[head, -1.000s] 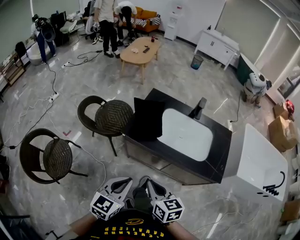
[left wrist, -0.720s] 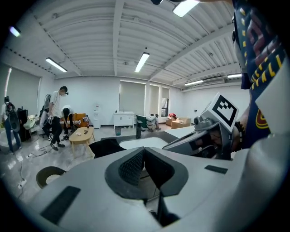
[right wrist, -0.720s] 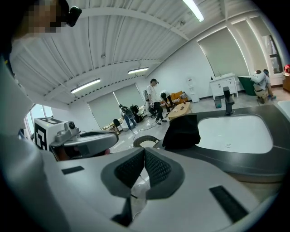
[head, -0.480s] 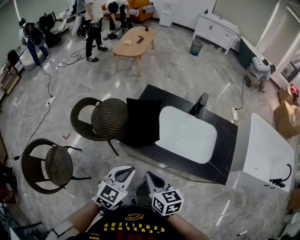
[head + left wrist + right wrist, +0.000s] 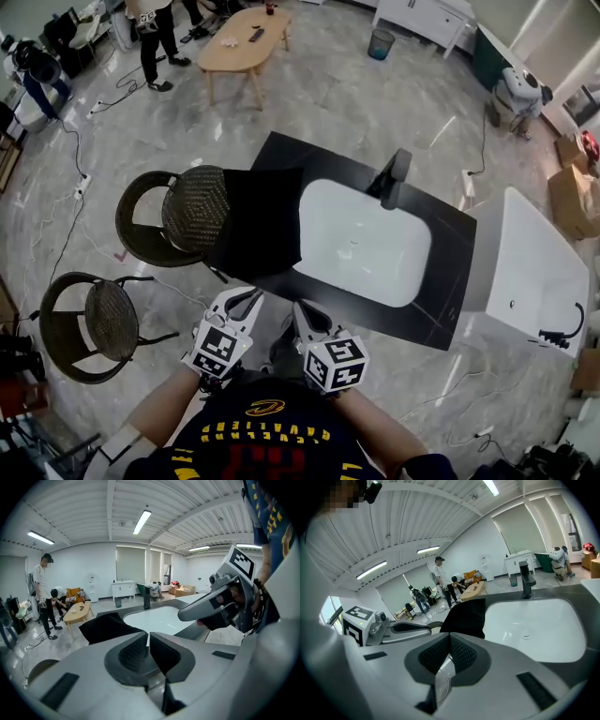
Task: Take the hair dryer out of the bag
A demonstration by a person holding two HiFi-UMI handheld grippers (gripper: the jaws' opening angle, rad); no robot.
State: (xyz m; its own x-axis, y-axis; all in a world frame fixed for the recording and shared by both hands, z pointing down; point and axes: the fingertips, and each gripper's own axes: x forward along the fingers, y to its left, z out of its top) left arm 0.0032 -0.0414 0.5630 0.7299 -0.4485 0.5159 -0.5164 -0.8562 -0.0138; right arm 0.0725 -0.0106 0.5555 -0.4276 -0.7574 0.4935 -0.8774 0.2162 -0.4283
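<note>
A black bag lies at the left end of a black counter, beside the white sink basin. The bag also shows in the left gripper view and in the right gripper view. No hair dryer is in sight. My left gripper and right gripper are held side by side just short of the counter's near edge, below the bag. Both are shut, with nothing between the jaws.
A black faucet stands behind the basin. Two wicker chairs sit left of the counter, one right against the bag's end. A white tub is to the right. Farther back are a wooden table and people.
Both grippers have moved forward toward the counter, which now sits closer and larger in the head view. The jaws stayed shut and the bag has not moved.
</note>
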